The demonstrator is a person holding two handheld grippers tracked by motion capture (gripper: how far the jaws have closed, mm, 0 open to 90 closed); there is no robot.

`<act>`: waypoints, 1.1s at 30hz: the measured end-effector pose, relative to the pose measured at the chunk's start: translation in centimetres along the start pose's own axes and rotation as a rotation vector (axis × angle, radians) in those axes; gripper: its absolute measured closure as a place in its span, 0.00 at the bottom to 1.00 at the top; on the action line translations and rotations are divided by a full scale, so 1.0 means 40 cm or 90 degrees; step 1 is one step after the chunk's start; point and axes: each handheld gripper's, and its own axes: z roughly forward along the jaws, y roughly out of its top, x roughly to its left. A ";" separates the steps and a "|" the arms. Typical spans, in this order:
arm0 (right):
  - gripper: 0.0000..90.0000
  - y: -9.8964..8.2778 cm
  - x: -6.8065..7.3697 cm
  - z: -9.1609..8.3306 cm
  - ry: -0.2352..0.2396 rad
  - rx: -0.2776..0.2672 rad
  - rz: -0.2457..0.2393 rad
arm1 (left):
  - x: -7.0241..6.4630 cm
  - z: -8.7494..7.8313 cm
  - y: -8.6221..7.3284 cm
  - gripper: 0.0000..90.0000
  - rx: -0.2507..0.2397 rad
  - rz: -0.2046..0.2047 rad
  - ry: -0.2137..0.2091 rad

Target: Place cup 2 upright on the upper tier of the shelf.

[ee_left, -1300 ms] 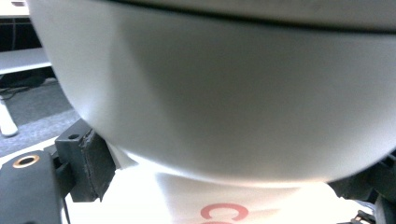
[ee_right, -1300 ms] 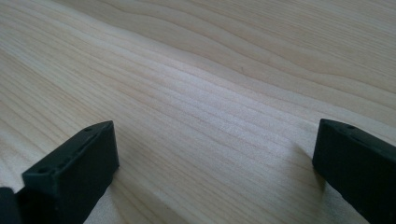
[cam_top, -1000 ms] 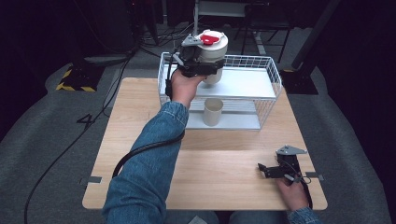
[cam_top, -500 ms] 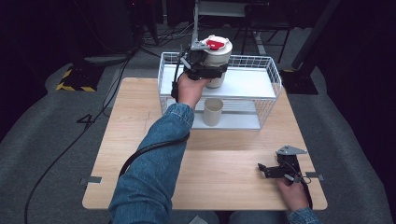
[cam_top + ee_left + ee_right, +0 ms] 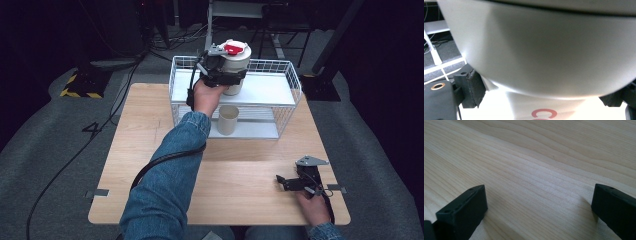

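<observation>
A round white cup in the tongs

The left gripper (image 5: 227, 75) squeezed the smooth white cup with a red lid (image 5: 235, 64) over the wire basket's (image 5: 287, 75) top shelf. The right gripper (image 5: 290, 182) rested wide open on the wooden table (image 5: 150, 150).

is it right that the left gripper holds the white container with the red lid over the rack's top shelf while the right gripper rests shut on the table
Not quite: the right gripper is open, not shut. The right gripper view shows its jaws wide apart over bare table. The rest stands: in the high view the left gripper holds the white container over the rack's top shelf.
</observation>
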 end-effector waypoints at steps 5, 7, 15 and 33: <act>0.00 0.000 0.000 0.000 0.000 -0.001 0.000 | 0.001 0.005 -0.004 0.15 0.000 0.000 -0.001; 0.00 0.000 0.000 0.000 0.000 -0.001 0.000 | -0.001 0.008 -0.006 0.15 0.002 0.001 -0.001; 0.00 0.000 0.000 0.000 0.000 -0.001 0.000 | -0.006 0.010 -0.008 0.15 0.002 0.023 0.001; 0.00 0.000 0.000 0.000 0.000 0.000 0.000 | 0.002 0.010 0.000 0.07 0.014 0.012 -0.011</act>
